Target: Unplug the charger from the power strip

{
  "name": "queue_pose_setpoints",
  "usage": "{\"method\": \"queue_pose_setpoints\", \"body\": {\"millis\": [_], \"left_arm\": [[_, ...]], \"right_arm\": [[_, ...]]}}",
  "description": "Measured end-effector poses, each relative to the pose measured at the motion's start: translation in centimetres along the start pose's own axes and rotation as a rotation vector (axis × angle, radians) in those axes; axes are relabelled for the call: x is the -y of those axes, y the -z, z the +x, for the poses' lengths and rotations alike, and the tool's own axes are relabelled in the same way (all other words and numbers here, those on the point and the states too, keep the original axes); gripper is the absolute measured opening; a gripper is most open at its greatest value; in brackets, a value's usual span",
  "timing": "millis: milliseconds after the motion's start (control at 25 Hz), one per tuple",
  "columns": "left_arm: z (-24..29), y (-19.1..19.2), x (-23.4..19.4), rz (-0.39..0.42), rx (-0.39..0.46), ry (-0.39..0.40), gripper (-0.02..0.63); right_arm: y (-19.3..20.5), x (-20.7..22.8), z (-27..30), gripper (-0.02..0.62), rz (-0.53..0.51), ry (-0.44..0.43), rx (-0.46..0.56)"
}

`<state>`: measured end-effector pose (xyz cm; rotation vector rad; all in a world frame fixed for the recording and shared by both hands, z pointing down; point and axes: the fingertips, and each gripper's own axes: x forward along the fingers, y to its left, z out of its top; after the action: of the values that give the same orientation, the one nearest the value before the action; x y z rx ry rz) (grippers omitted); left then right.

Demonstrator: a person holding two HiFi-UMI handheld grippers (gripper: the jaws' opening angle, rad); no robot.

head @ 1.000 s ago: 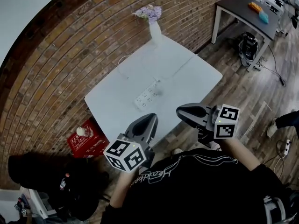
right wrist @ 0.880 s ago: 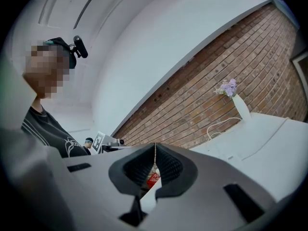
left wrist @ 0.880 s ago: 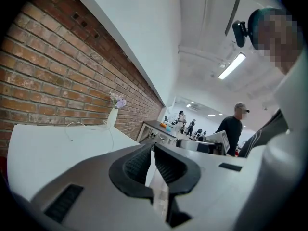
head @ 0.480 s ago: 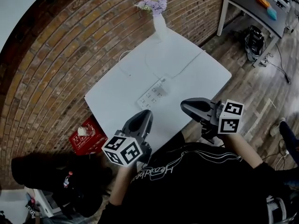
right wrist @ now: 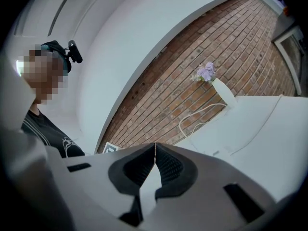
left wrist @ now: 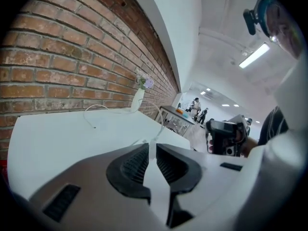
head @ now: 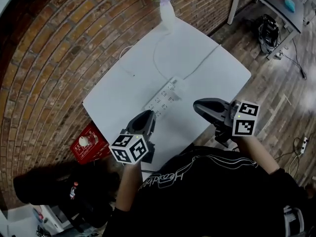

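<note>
Beside the long white plastic power strip [head: 160, 100], its small white charger [head: 178, 85] seemingly plugged in, the empty left gripper [head: 146, 116] is opening a crack and the right gripper [head: 198, 105] is closed on nothing.

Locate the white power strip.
Head view, centre: the white power strip lies diagonally near the middle of the white square table, well short of the white vase of purple flowers at its far edge.

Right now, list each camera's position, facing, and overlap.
Head view: on the person's head, steeply down at table, power strip; left tool, right tool, arms, torso show.
Left gripper view: on left tool, across table toward vase; jaws opening, empty.
Right gripper view: on right tool, toward brick wall; jaws shut.
All share the vase.
</note>
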<state>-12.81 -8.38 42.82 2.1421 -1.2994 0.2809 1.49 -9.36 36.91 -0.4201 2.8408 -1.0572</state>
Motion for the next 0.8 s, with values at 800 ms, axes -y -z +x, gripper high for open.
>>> {"method": "queue_pose_setpoints", "body": {"millis": [800], "left_arm": [[7.0,6.1,-9.6,-0.005,-0.203,-0.105,0.235]], "right_arm": [[4.5,6.2,2.8,-0.002,0.098,0.053,-0.089]]}}
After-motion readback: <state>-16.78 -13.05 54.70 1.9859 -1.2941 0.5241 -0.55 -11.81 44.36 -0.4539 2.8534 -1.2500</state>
